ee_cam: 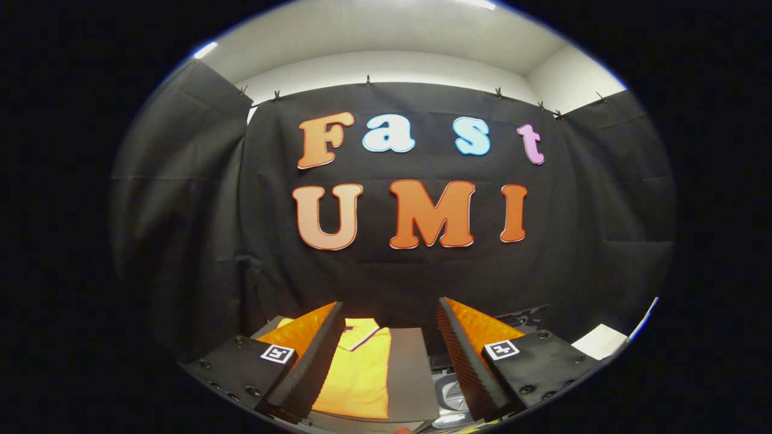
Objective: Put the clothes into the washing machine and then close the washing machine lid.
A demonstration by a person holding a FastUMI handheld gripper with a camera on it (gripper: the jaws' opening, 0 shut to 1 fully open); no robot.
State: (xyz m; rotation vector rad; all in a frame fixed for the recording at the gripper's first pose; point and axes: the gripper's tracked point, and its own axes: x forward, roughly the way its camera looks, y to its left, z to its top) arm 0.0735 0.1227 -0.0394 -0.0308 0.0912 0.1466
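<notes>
A folded yellow polo shirt (357, 372) with a dark-trimmed collar lies flat on a grey board (412, 374), below and between my fingers, nearer the left one. My gripper (389, 313) is held high above it and stands open, with nothing between its fingers. To the right of the board, beside the right finger, part of a washing machine (453, 395) shows, with a round grey part; its lid and opening are mostly hidden behind the finger.
The black cloth wall stands close ahead beyond the fingers and wraps both sides. A white surface (600, 340) lies at the right, past the right finger. A dark object (526, 316) sits at the foot of the wall behind the right finger.
</notes>
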